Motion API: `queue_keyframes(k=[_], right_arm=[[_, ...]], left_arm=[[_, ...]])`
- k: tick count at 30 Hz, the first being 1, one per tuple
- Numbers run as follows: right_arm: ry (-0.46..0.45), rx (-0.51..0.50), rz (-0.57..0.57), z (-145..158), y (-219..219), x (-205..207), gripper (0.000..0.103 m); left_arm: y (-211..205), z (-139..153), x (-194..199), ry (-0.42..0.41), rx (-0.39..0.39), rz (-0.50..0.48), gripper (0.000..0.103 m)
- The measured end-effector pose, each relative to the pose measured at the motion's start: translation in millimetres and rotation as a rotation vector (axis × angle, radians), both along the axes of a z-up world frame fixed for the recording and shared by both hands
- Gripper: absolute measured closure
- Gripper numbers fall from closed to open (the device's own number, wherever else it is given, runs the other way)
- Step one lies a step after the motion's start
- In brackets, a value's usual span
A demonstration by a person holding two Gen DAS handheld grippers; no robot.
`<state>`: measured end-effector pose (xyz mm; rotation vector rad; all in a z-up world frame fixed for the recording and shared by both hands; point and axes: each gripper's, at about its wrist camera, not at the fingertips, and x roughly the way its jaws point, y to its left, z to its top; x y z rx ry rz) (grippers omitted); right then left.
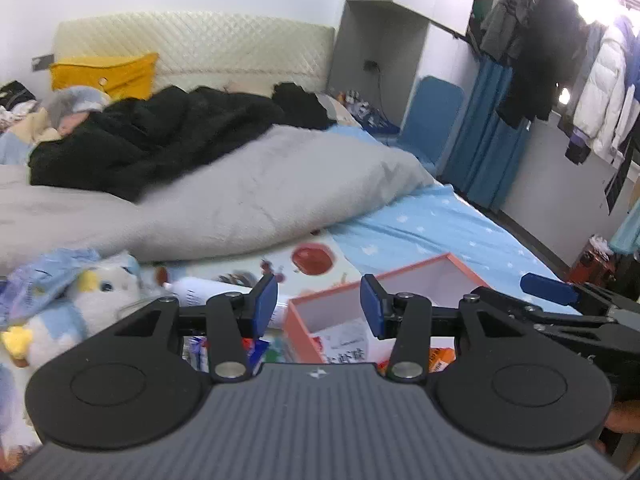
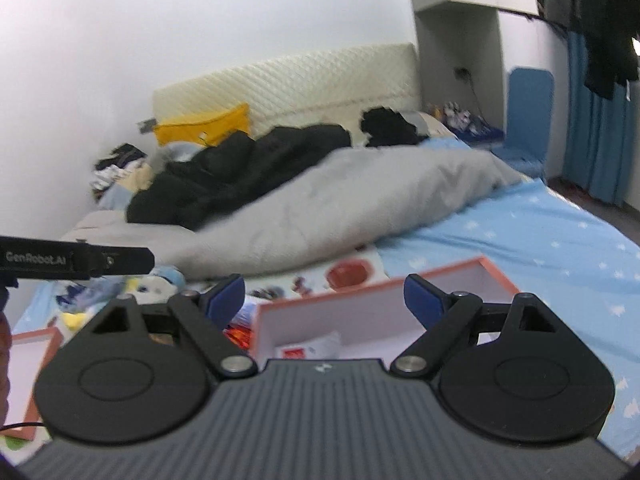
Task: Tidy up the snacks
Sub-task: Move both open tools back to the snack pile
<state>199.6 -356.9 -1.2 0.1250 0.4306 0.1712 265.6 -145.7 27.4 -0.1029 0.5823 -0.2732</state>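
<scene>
Left gripper (image 1: 319, 302) over the bed (image 1: 432, 224), fingers moderately apart, holding nothing. Right gripper (image 2: 324, 300) wider open, also empty. Orange-rimmed box (image 1: 416, 280) near the bed's front edge, a white packet (image 2: 312, 346) inside. Beside its left wall, colourful wrappers (image 1: 256, 350), probably snacks. Plush toy (image 1: 100, 292) farther left.

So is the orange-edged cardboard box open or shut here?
Open: the orange-edged cardboard box has no lid on, its white inside shows, and a white printed packet lies inside.
</scene>
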Motion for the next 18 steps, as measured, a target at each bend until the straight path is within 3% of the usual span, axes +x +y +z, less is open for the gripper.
queue_keyframes(k=[9,18], right_arm=[[-0.059,0.025,0.067,27.1,39.3,-18.9,0.015],[-0.049,0.063,0.127,14.6,82.8,-44.8,0.015]], left_arm=[[55.6,21.0,-46.5,-0.052,-0.016,0.056,0.051],[109.5,-2.6,-98.0,-0.018,0.005,0.133,0.051]])
